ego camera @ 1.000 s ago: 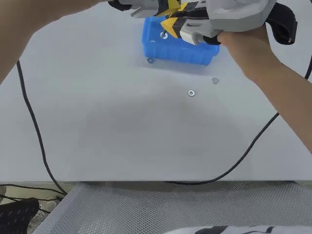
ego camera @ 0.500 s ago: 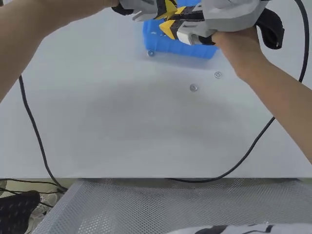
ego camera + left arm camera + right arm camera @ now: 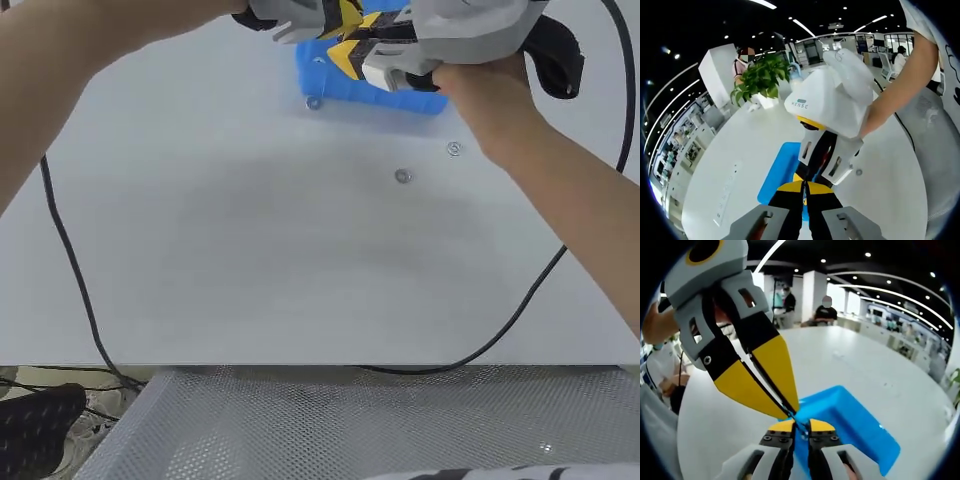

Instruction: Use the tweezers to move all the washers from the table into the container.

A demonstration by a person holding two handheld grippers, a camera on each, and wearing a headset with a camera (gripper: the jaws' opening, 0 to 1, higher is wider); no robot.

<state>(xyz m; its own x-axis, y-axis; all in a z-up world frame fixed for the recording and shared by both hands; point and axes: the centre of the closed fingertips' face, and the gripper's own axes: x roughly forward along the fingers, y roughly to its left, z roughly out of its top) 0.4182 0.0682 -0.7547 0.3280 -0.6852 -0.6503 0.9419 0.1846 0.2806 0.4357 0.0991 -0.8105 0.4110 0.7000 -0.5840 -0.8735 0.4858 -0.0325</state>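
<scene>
Meanwhile, the left tool [image 3: 805, 188] and the right tool [image 3: 801, 428] both clamp the tweezers [image 3: 767, 385] above the blue container [image 3: 372, 92]; three washers [image 3: 402, 176] lie on the table [image 3: 250, 260], one just beside it, not yet moved

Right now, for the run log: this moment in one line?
left gripper: shut on tweezers | right gripper: shut on tweezers | over: blue container | washers on table: three
</scene>
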